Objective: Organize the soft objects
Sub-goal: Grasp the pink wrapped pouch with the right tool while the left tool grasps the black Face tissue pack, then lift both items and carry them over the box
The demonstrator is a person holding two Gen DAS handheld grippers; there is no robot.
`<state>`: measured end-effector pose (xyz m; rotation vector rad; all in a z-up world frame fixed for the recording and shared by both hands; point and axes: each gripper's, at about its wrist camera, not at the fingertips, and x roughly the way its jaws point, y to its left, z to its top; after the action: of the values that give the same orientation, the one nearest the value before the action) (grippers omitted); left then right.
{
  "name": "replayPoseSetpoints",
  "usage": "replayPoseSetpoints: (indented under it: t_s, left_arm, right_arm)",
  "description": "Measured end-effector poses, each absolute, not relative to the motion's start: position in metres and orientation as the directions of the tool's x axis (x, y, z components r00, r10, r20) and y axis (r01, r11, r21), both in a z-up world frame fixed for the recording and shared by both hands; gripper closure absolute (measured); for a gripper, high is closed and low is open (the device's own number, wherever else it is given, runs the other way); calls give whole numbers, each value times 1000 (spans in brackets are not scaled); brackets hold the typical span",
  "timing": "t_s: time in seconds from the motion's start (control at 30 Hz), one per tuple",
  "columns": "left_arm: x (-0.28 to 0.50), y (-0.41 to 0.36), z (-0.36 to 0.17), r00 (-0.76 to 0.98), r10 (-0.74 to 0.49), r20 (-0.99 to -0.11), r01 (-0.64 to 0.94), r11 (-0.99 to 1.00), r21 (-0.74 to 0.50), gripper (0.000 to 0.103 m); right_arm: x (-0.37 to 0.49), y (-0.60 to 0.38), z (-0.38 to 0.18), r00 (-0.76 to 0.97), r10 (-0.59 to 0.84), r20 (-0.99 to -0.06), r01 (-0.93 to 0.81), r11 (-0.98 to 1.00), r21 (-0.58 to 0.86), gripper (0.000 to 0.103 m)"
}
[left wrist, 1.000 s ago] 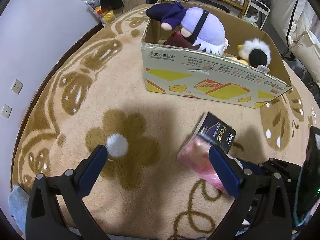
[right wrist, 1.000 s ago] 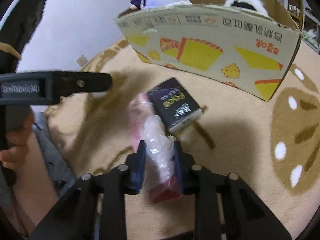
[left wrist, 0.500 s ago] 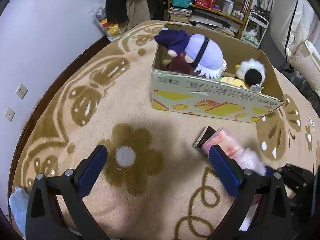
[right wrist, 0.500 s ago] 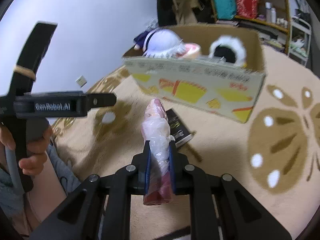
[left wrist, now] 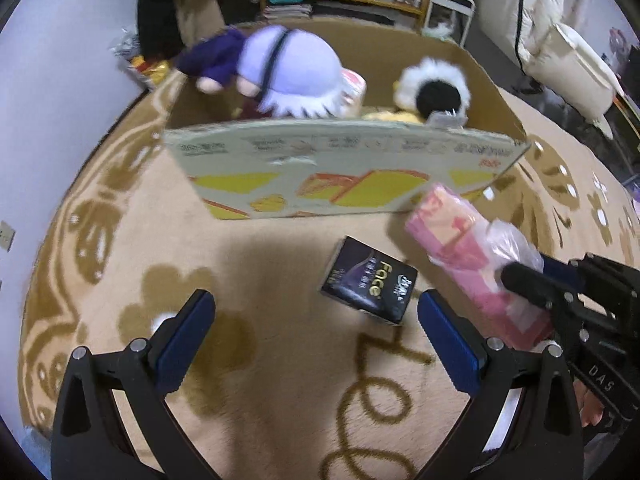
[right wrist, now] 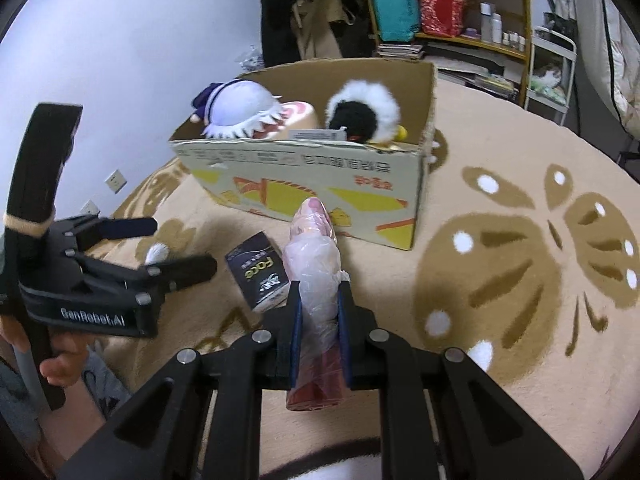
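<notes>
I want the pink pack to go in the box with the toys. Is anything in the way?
Only the cardboard box's own front wall. The right gripper, shut on the pink pack, holds it in front of that wall, so it must go over it. Nothing else stands between; the black pack lies on the rug off to the side.

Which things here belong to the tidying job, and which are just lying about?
Job:
- pink plastic-wrapped soft pack, in right gripper
- open cardboard box
- purple-haired plush doll
- black-and-white fluffy plush
- dark "face" tissue pack

Lying about:
- shelf clutter
- white trolley
</notes>
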<state>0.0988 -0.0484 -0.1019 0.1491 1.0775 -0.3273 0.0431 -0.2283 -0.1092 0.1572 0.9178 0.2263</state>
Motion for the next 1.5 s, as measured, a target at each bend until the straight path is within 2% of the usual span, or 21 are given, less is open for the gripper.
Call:
replayPoseSetpoints:
  t_s: [0.33, 0.67, 0.7, 0.8, 0.83, 0.93, 1.13, 1.5]
  left_arm:
    - [110, -70, -128, 363, -231, -903, 393, 916, -76, 2]
    - [113, -100, -156, 318, -196, -928, 480, 877, -21, 3]
    - [113, -101, -158, 322, -197, -926, 486, 874, -17, 4]
    - [112, -106, -159, 354, -199, -914, 497, 868, 4, 32]
    - [112, -107, -159, 361, -200, -911, 498, 867, 7, 34]
    - [113, -104, -163, 334, -212, -918, 488, 873, -23, 35]
    - [109, -90, -154, 386, -187, -903, 424, 905, -6, 35]
    - [65, -71, -85, 604, -114, -789, 281, 957, 77, 35]
  right_arm:
    - [53, -229, -120, 571, 254, -781, -111, 966, 232, 87]
    - [58, -231, -128, 554, 259, -791, -97, 964, 247, 86]
    - [58, -231, -128, 554, 260, -791, -98, 964, 248, 87]
    - [58, -232, -127, 555, 265, -788, -100, 962, 254, 87]
    - [58, -232, -127, 556, 269, -786, -99, 961, 259, 87]
    - [56, -232, -124, 564, 269, -781, -103, 961, 257, 87]
    - [46, -237, -109, 599, 277, -751, -114, 958, 263, 87]
    - [19, -240, -61, 685, 294, -667, -143, 951, 273, 87]
